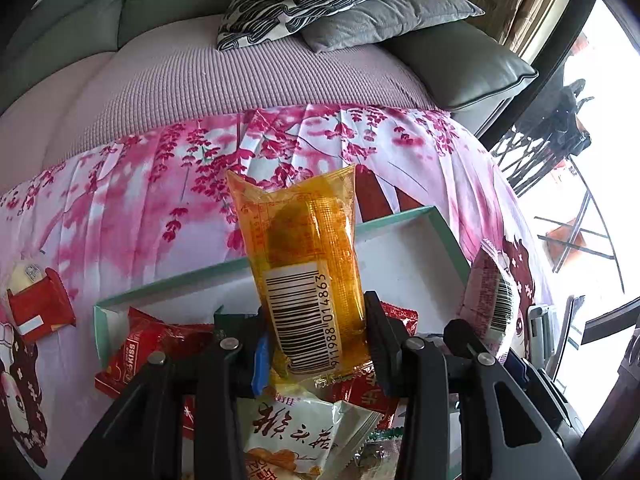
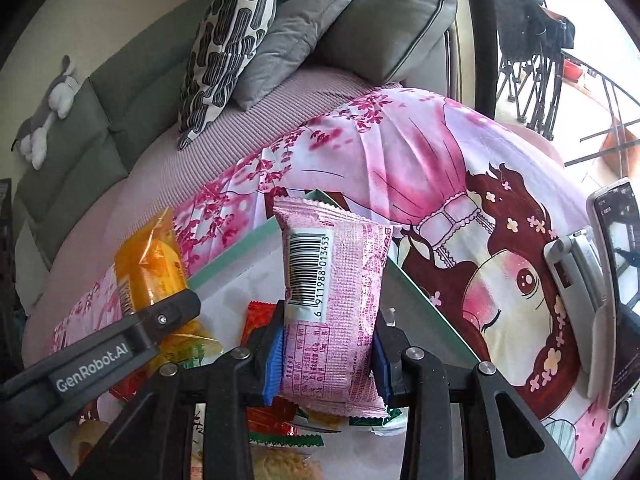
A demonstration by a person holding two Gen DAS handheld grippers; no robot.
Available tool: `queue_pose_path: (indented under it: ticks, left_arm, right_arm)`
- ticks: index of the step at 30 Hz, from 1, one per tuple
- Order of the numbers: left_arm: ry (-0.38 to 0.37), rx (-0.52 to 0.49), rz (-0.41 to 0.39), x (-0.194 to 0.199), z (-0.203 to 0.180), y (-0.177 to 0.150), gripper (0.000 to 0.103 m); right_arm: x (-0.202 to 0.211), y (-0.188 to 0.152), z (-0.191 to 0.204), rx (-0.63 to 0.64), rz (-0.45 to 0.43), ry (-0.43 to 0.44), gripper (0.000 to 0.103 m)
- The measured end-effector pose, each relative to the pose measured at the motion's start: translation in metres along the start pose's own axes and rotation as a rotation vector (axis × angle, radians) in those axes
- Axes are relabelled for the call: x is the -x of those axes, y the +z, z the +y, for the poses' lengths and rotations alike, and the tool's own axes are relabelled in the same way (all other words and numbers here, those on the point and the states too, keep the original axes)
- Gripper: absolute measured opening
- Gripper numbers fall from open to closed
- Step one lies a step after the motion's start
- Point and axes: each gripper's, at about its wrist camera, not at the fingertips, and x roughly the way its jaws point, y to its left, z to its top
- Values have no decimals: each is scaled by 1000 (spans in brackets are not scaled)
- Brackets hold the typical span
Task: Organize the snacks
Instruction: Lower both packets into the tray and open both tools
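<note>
Left tongs (image 1: 316,340) grip an orange snack pack (image 1: 308,272) by its lower half, barcode side facing the cam, pack standing upright w/ its top seal free. Right tongs (image 2: 328,360) are clamped on a pink snack pack (image 2: 336,304), also upright, barcode near the top, blue pads (image 2: 274,364) pressing both sides. Both packs hang over a shallow white box w/ teal rim (image 1: 400,216); far part of the box is bare, near part holds a heap: red wrappers (image 1: 132,348), a white bag w/ red lettering (image 1: 296,424), green-edged wrappers (image 2: 288,438). Right cam shows the orange pack and left tongs just beside the pink pack, on its left. Outside the box, off to the left, one red pack (image 1: 38,308) lies alone on a pink floral sheet w/ cartoon girl (image 2: 500,280). Sheet covers a bed; patterned pillow (image 2: 228,44) and grey cushions (image 2: 296,36) at its far end. Phone on a stand (image 2: 616,292) at right edge.
</note>
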Motion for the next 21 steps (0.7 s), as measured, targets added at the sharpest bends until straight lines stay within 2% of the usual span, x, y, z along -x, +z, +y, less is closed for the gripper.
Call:
queue_pose_path:
  ticks: [14,21]
  left_arm:
    - [16,14,8,1,2,0,43]
    - [53,30,41,-8,5,0,43]
  right_arm:
    - [-1,-1,5,16,12,-7,39]
    - [-5,-4,8,29,23,-8,40]
